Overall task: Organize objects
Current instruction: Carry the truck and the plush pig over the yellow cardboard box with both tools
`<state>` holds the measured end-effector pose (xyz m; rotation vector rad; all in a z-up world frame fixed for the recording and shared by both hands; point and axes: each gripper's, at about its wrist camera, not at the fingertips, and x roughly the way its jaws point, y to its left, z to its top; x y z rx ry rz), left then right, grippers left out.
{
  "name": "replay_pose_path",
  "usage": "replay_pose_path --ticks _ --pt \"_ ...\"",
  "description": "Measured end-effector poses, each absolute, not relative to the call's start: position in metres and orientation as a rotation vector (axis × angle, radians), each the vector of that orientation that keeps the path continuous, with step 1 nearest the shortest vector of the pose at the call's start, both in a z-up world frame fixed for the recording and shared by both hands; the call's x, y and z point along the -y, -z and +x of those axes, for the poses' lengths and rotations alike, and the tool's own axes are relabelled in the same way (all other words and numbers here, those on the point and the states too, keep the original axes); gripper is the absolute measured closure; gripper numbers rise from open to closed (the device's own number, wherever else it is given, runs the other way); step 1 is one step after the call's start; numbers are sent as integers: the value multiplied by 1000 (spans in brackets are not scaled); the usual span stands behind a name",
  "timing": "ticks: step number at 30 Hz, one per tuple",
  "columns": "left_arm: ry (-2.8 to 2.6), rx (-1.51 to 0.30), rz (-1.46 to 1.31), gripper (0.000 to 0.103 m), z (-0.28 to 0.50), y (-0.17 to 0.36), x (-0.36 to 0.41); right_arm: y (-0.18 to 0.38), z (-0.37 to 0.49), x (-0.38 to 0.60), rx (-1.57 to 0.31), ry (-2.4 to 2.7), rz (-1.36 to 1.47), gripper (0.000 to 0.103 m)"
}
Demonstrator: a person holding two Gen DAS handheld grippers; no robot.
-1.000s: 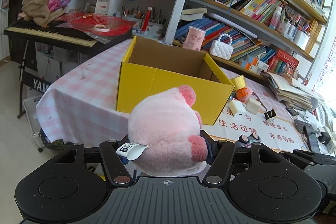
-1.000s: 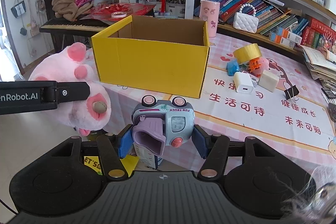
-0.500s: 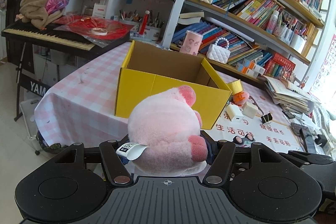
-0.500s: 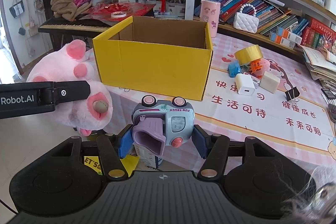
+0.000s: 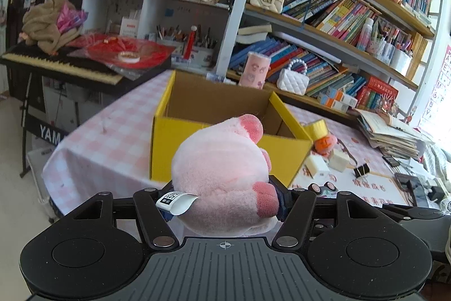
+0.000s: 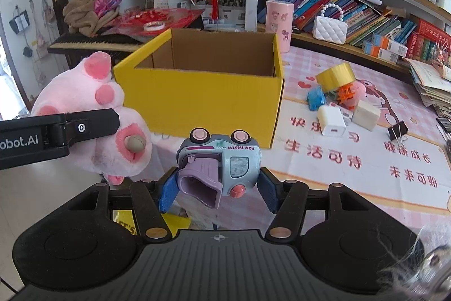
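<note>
Carry step: left gripper (image 5: pixel 225 196) clamped plush pig (image 5: pixel 222 174), right gripper (image 6: pixel 217 188) clamped toy truck (image 6: pixel 218 162); next, lift both over yellow box (image 6: pixel 203 100) at 12 o'clock, then spread fingers.

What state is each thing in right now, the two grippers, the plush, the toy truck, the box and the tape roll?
Left gripper: shut on the pink plush.
Pink plush: held in the air, short of the box.
Right gripper: shut on the toy truck.
Toy truck: held, tipped on its side.
Yellow box: open-topped, upright on the table.
Yellow tape roll: propped on small toys.
</note>
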<state>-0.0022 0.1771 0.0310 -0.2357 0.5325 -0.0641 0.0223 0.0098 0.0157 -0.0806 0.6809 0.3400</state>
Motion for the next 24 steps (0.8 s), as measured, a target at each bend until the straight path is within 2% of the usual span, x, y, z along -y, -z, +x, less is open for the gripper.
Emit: replay_pose_path --ticks 16,24 --pt "3 -447 -233 41 93 -56 -179 -49 137 -25 -501 -322 -106 46" --pt "-37 -503 -202 41 152 -38 -173 -21 199 -43 -575 -371 -217 46"
